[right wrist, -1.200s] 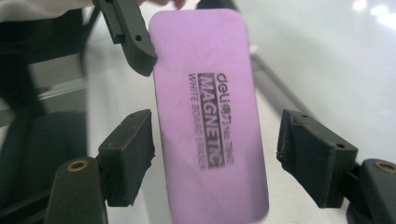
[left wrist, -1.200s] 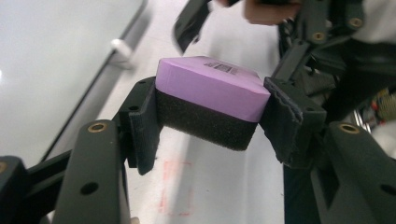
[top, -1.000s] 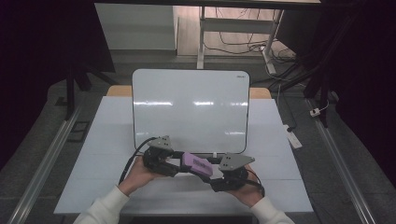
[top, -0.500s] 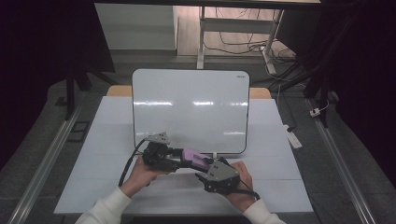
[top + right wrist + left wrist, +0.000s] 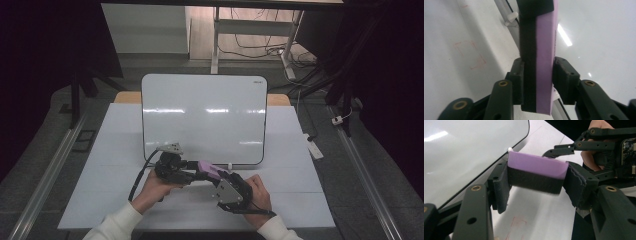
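Observation:
A whiteboard eraser (image 5: 207,170), purple on top with black felt beneath, hangs just above the table in front of the whiteboard (image 5: 205,115). My left gripper (image 5: 194,173) is shut on the eraser (image 5: 536,166), with its pads pressing on the two ends. My right gripper (image 5: 216,176) comes in from the right. Its jaws have just been closing on the eraser (image 5: 545,50), and the pads now press on the purple face and the felt face. In the left gripper view the right gripper (image 5: 599,145) stands behind the eraser.
The white table (image 5: 115,150) carries the whiteboard (image 5: 461,152), which leans upright on a small white peg (image 5: 511,17). Faint red square marks (image 5: 471,55) lie on the table. Metal rails and cables run along the floor on both sides.
My right gripper has moved left and a little down to the eraser, and its jaws have closed on it. The left gripper has kept still with the eraser.

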Available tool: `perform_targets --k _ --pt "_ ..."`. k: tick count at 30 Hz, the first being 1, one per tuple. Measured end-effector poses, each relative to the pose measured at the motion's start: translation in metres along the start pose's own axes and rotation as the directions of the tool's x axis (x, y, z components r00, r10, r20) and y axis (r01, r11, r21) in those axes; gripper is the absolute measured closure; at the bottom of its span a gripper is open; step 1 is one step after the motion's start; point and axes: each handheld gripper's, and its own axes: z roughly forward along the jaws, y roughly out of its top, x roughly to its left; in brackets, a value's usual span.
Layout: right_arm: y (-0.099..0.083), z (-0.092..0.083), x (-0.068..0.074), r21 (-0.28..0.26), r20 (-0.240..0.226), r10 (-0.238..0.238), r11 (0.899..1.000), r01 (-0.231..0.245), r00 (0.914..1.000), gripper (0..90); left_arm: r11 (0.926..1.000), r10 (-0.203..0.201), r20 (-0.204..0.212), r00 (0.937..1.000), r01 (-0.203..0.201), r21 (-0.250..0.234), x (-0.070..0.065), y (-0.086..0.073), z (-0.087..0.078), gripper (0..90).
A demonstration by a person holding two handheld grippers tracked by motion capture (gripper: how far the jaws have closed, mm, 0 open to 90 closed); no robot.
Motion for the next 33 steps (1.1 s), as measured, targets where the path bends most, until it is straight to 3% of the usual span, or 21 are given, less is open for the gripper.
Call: perform_targets --k 3,7,9,11,14,15,19,21,24,28,31,33 --pt "-0.001 -0.001 -0.003 -0.015 0.001 0.022 1.000 -0.022 0.9998 63.9 0.9997 0.009 -0.008 0.9999 -0.009 -0.021 -0.001 0.000 -0.001 36.8" --pt "-0.004 -0.003 -0.010 -0.030 0.003 0.075 0.997 -0.075 0.9972 64.3 0.9987 0.024 -0.058 0.9980 -0.027 -0.043 -0.002 0.000 -0.006 28.0" --pt "-0.008 -0.004 -0.017 -0.033 0.004 0.122 0.992 -0.121 0.9926 64.3 0.9978 0.033 -0.084 0.9959 -0.038 -0.055 -0.004 -0.001 -0.011 25.4" --pt "-0.013 -0.004 -0.024 -0.034 0.015 0.194 0.981 -0.193 0.9809 64.3 0.9961 0.054 -0.108 0.9927 -0.061 -0.064 -0.007 -0.004 -0.018 24.7" --pt "-0.023 -0.005 -0.040 -0.030 0.041 0.320 0.947 -0.319 0.9466 64.3 0.9916 0.105 -0.187 0.9767 -0.117 -0.054 -0.013 -0.012 -0.031 23.7" --pt "-0.028 -0.005 -0.045 -0.032 0.055 0.362 0.932 -0.361 0.9304 64.2 0.9903 0.116 -0.209 0.9711 -0.129 -0.052 -0.014 -0.015 -0.036 23.5" --pt "-0.045 -0.006 -0.065 -0.055 0.095 0.515 0.857 -0.512 0.8518 64.1 0.9891 0.126 -0.279 0.9521 -0.142 -0.039 -0.015 -0.033 -0.057 23.2" --pt "-0.051 -0.007 -0.072 -0.066 0.107 0.558 0.830 -0.554 0.8230 64.1 0.9901 0.116 -0.304 0.9455 -0.134 -0.041 -0.013 -0.043 -0.067 23.2" --pt "-0.057 -0.008 -0.077 -0.072 0.126 0.586 0.810 -0.582 0.8006 64.0 0.9926 0.094 -0.344 0.9343 -0.115 -0.039 -0.010 -0.058 -0.079 23.2" --pt "-0.059 -0.005 -0.081 -0.068 0.150 0.595 0.803 -0.592 0.7897 64.0 0.9964 0.062 -0.383 0.9215 -0.079 -0.030 -0.005 -0.079 -0.093 22.9" --pt "-0.061 -0.002 -0.082 -0.056 0.180 0.596 0.800 -0.597 0.7827 63.9 0.9983 0.044 -0.425 0.9043 -0.056 -0.016 0.000 -0.095 -0.104 22.9" --pt "-0.064 0.000 -0.085 -0.045 0.203 0.606 0.790 -0.611 0.7689 63.8 0.9993 0.019 -0.442 0.8967 -0.031 -0.021 0.003 -0.104 -0.112 22.9"
